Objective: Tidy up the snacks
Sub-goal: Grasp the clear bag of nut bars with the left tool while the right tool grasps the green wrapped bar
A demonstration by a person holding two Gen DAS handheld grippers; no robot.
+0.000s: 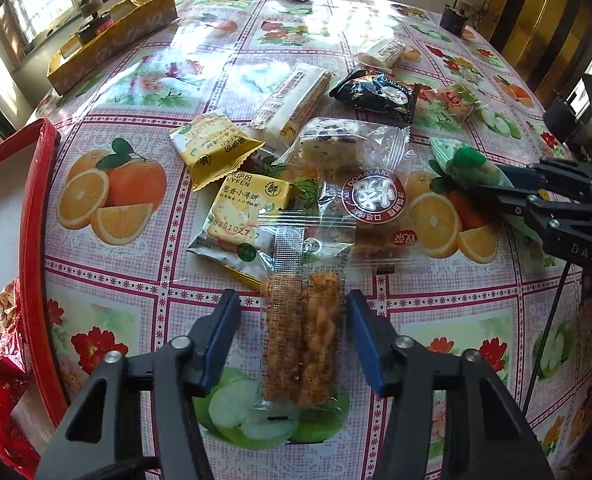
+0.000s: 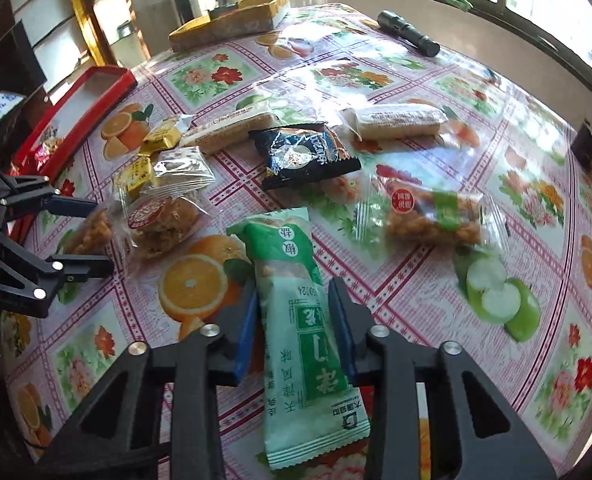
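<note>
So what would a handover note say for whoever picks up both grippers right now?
Left gripper: jaws astride the clear-wrapped orange crispy bar, pads not visibly pressing it yet.
Right gripper: jaws shut on the long green snack packet.
Both packets appear to lie on the fruit-print tablecloth.
Done: the red-rimmed tray at the table edge holds a few red wrapped snacks.
Left: two yellow cracker packets, the clear dorayaki pack, the black foil packet, white bars and other loose packets lie on the table.
</note>
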